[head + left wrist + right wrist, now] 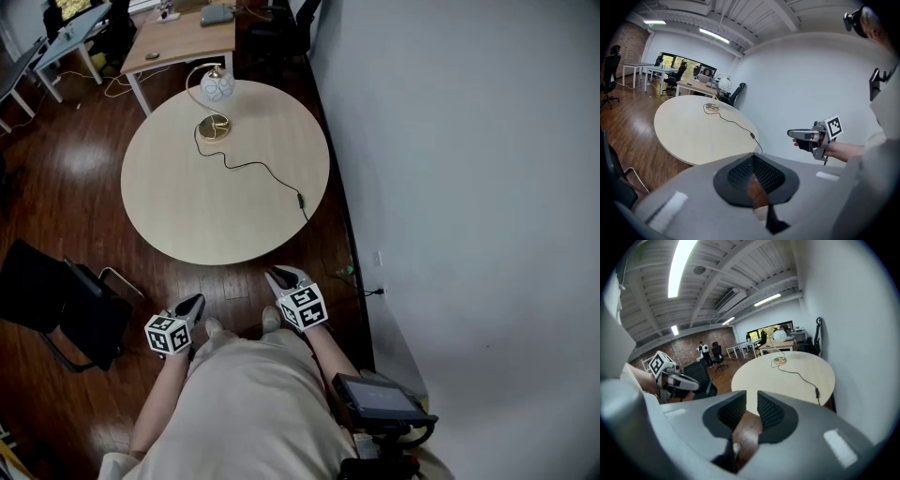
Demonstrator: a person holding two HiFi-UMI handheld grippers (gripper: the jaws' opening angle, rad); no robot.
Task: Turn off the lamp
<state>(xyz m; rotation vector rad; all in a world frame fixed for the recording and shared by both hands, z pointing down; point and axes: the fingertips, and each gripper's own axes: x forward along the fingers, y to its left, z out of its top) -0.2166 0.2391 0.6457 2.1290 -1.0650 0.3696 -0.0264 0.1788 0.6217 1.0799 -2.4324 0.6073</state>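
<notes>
Standing short of the round table [178, 202], you're on the approach: left gripper [196, 299] fingers pressed together, lamp [216, 87] at its far edge, right gripper [280, 274] fingers spread, empty. Next, I'd say, reach the cord switch [301, 200] near its right edge.

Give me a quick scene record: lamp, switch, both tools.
table: round, light wood
lamp: globe shade, far side of table; lit or not unclear
cord switch: lying on table near its right edge in head view
left tool: shut, empty, short of table
right tool: open, empty, short of table
</notes>
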